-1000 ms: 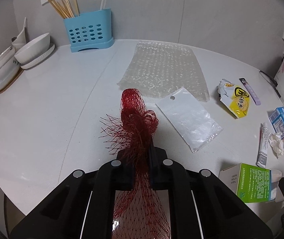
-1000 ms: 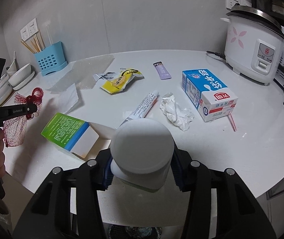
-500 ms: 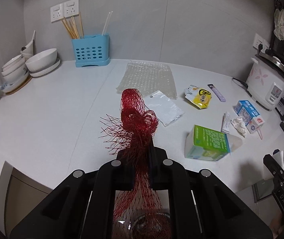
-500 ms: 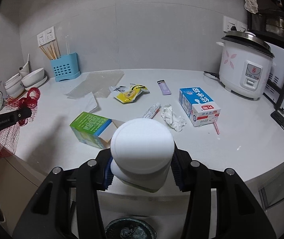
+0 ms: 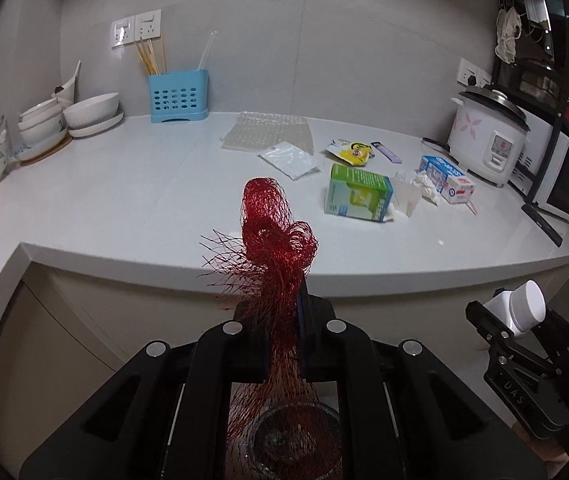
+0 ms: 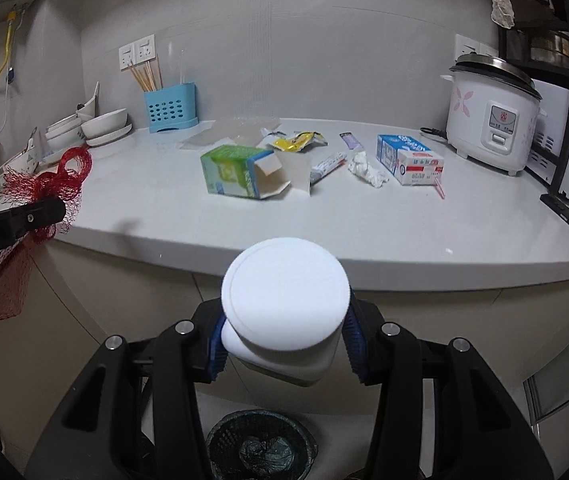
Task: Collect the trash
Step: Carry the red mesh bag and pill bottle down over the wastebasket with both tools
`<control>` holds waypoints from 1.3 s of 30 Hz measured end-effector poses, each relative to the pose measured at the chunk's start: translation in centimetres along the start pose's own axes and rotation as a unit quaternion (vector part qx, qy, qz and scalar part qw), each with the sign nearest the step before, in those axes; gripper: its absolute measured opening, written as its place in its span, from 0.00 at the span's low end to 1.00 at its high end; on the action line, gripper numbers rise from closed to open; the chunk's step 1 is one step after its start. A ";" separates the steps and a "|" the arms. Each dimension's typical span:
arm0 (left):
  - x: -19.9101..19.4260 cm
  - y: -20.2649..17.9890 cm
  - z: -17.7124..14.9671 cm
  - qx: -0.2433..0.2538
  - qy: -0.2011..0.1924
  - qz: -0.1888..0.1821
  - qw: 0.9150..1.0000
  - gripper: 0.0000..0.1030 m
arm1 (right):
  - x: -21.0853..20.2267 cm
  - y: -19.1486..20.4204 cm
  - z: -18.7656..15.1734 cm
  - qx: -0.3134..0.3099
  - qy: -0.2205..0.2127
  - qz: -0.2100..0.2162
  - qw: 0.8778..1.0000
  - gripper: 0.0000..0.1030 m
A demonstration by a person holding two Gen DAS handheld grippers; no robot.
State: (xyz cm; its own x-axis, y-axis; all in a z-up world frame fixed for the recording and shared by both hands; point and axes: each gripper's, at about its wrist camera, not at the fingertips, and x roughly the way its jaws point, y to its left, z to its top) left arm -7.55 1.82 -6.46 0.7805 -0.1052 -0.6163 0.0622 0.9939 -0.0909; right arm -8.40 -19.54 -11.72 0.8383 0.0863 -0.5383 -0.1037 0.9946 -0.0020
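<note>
My left gripper point(image 5: 282, 312) is shut on a red mesh net bag point(image 5: 274, 236), held in front of the counter edge and above a round trash bin point(image 5: 296, 436) on the floor. My right gripper point(image 6: 284, 344) is shut on a white plastic bottle point(image 6: 284, 296), also off the counter, with the dark trash bin point(image 6: 260, 446) below it. The right gripper with the bottle point(image 5: 522, 306) shows at the right of the left wrist view. The net bag point(image 6: 44, 188) shows at the left of the right wrist view.
On the white counter point(image 5: 124, 200) lie a green carton point(image 5: 358, 192), a milk carton point(image 5: 446, 178), crumpled tissue point(image 6: 366, 168), a tube point(image 6: 328, 164), a yellow snack wrapper point(image 5: 350, 152), a plastic bag point(image 5: 290, 158) and bubble wrap point(image 5: 268, 132). A rice cooker point(image 5: 486, 140), bowls point(image 5: 88, 114) and a blue holder point(image 5: 178, 96) stand at the back.
Both grippers have pulled back from over the counter to beyond its front edge, still holding the net bag and the bottle. The trash bin has come into view below.
</note>
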 end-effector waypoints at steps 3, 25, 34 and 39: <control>0.0 -0.3 -2.8 0.001 0.007 -0.007 1.000 0.09 | 0.1 0.3 -2.5 -0.002 0.008 0.002 1.000 0.43; 20.4 -1.1 -23.9 -0.020 0.175 -0.043 0.984 0.09 | 17.9 0.2 -24.4 0.028 0.219 -0.008 0.975 0.43; 30.5 -1.6 -32.0 -0.019 0.284 -0.061 0.957 0.09 | 25.2 -0.1 -31.4 0.021 0.327 -0.006 0.945 0.43; 33.5 -2.0 -34.2 -0.006 0.324 -0.077 0.943 0.10 | 27.8 0.2 -33.6 0.008 0.364 -0.002 0.931 0.43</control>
State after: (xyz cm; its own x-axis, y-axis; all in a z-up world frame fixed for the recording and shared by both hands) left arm -2.83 -4.82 -53.67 0.2185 -0.2509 -0.9430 0.1337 0.9650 -0.2258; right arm -3.04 -18.90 -54.99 0.2532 0.0260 -0.9671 -0.0877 0.9961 0.0038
